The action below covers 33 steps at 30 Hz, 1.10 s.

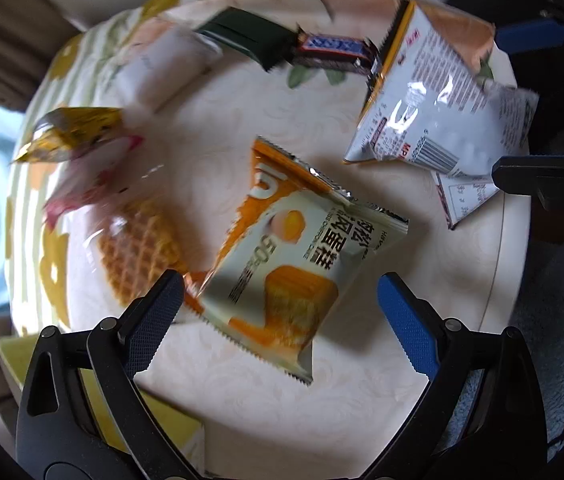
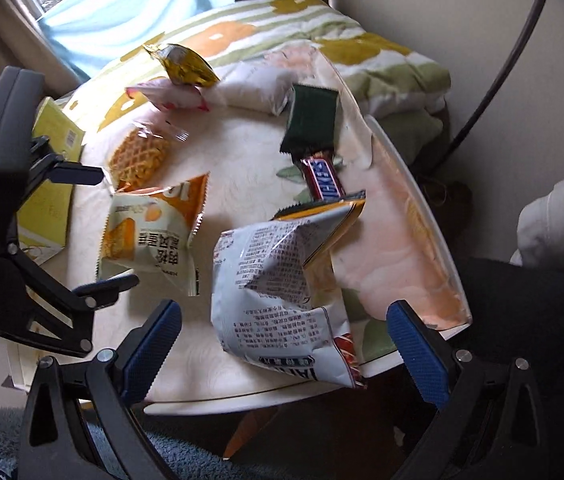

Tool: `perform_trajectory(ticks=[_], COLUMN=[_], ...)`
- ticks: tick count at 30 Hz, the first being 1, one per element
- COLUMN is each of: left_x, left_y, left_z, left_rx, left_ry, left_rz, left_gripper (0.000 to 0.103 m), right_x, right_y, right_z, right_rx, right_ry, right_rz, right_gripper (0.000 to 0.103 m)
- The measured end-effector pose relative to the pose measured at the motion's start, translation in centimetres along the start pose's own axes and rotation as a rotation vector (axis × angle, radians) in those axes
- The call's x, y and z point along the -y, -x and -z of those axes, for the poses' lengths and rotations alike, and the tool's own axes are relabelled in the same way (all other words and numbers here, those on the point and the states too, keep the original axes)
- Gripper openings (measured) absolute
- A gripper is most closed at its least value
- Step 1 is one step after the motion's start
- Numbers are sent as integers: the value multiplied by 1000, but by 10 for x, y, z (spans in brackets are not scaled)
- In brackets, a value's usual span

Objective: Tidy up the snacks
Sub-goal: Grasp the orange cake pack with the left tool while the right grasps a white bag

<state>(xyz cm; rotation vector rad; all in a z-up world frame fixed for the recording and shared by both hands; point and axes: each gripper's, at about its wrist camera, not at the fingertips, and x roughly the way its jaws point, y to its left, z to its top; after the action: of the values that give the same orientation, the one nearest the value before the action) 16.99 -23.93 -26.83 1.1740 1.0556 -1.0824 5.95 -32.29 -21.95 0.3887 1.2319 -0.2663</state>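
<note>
Snacks lie on a round cream table point(image 1: 218, 120). My left gripper point(image 1: 278, 300) is open, its fingers either side of the near end of an orange-and-white cake packet point(image 1: 297, 256), also in the right wrist view point(image 2: 154, 232). My right gripper point(image 2: 283, 332) is open, straddling a white crumpled chip bag point(image 2: 278, 292), which shows in the left wrist view point(image 1: 437, 108). Beyond lie a Snickers bar point(image 2: 323, 182), a dark green packet point(image 2: 311, 120), a white pouch point(image 2: 254, 88), a waffle in clear wrap point(image 2: 140, 156), and a gold packet point(image 2: 182, 66).
A yellow box point(image 2: 48, 184) sits off the table's left edge. A flowered blanket point(image 2: 321, 44) lies behind the table. A blue rug point(image 1: 561, 320) covers the floor. The left gripper appears in the right wrist view point(image 2: 98, 228).
</note>
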Motion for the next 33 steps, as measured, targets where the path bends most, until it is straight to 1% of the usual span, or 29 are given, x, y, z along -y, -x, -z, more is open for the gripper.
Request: perform_trajectory(ticks=[2,7,8,9,10,11,12,16,21,25,26,27,31,32,33], left_x=[0,-1,-2,-5,-7,-9,-10,-13,-8,-7,-8,-9,-13,-14,-15], left_y=[-10,-23,-24,-25,-27,-28,-29,-27,-24,-20,-20,-20,-21,-21,-20], left_z=[-3,-7,-8,-8,-9,-9,-8,-9,-3,3,4,5,6,7,7], left_rx=[-18,-16,-15,-14,-14,-12,-10,3,17,12,12,10,6,5,4], left_ry=[-28,-75,-72,-65,-57,-54,-55,-64,-71,-49,-42,-34,1,10,20], left_rz=[18,56,69,89,104,110,108,133,121,135,135,135,136,135,133], left_gripper=[97,96,94,87,86,77,71,67,65,65,65,65,65,65,65], right_x=[0,-6,-7,-7,-7,-7,-7,-7,-8,-9,-9,-8,-5,-4,-4], right_y=[-7,-22,-25,-27,-28,-31,-32,-36,-44,-49,-51,-53,-53,-53,-52], right_z=[-1,-2,-3,-4,-4,-5,-6,-8,-8,-7,-7,-7,-7,-7,-7], right_rx=[-10,-38,-41,-43,-44,-52,-57,-61,-86,-101,-105,-113,-123,-122,-124], right_ry=[-6,-3,-4,-4,-4,-3,-3,-2,11,16,23,28,24,27,29], right_rz=[7,22,22,21,20,21,25,29,25,21,25,21,8,2,-8], right_gripper=[102,102,102,102,102,102,102,102,101,92,85,81,78,72,69])
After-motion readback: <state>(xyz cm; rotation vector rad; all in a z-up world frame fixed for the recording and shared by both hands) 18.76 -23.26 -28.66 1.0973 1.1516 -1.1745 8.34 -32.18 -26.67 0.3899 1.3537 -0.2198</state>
